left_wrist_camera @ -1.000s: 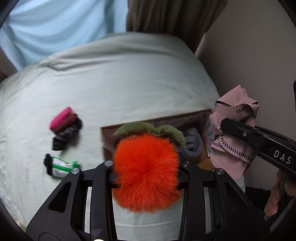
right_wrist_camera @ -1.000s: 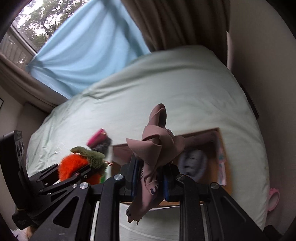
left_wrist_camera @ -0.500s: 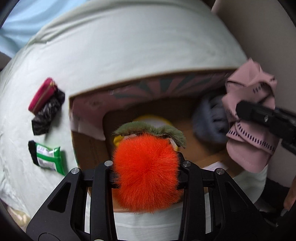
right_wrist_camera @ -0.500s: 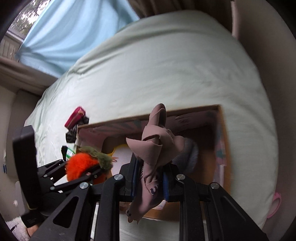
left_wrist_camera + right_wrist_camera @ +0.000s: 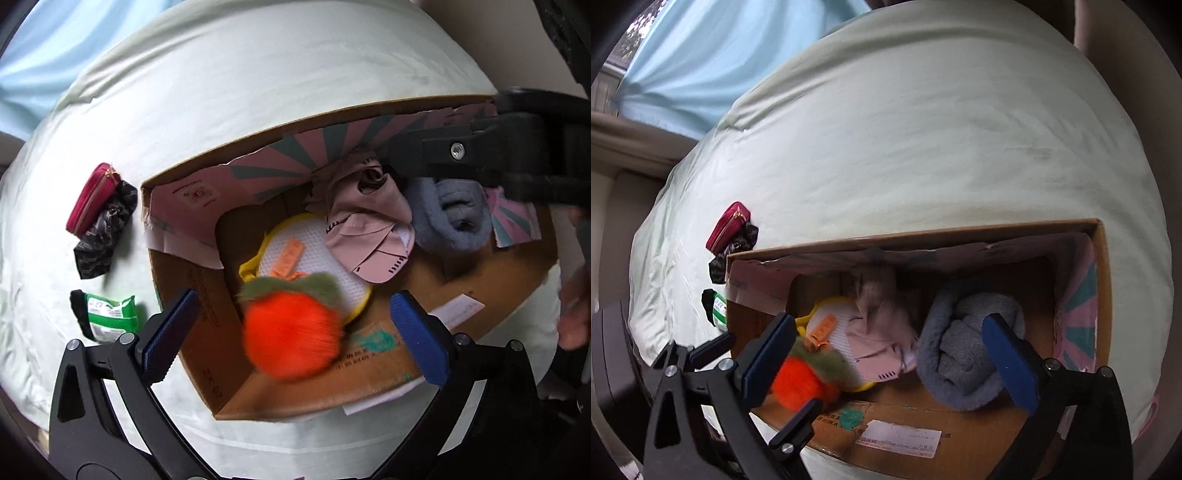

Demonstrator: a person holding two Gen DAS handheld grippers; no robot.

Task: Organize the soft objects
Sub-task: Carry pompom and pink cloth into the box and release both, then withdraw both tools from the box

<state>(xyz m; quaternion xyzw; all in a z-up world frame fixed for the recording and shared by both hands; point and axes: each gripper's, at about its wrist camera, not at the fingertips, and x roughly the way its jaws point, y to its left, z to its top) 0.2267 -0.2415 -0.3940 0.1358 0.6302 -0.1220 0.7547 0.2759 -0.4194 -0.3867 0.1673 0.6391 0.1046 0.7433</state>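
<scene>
Open cardboard box (image 5: 207,354) set on a pale green bed (image 5: 258,92), near its front edge; inner flaps printed pink and teal. Inside, from the left end: a white mesh pouch with yellow trim (image 5: 314,254) flat on the floor of the box; a crumpled pink cloth (image 5: 365,218) lying over the pouch's far right corner, against the far wall; a rolled grey-blue fleece item (image 5: 450,218) just beside the cloth, toward the right end. Out on the bed, off the box's left wall: a red zip pouch (image 5: 92,195) touching a dark patterned cloth (image 5: 103,236); nearer the front edge, a green-and-white packet (image 5: 107,314) with something black under it. Light blue curtain (image 5: 713,55) beyond the far edge of the bed.

Left gripper (image 5: 291,325) pointing straight down over the box's left half, blue pads spread wide, jaws just opened; fuzzy orange plush with a green top (image 5: 291,343) blurred between the pads, touching neither, over the near edge of the mesh pouch; resting or still falling, cannot tell.

Right gripper (image 5: 890,354) tilted down over the box, jaws likewise just opened wide and holding nothing; pink cloth (image 5: 879,325) loose in the box beyond the pads; right pad (image 5: 1008,365) in front of the fleece item (image 5: 960,354), contact not discernible.
</scene>
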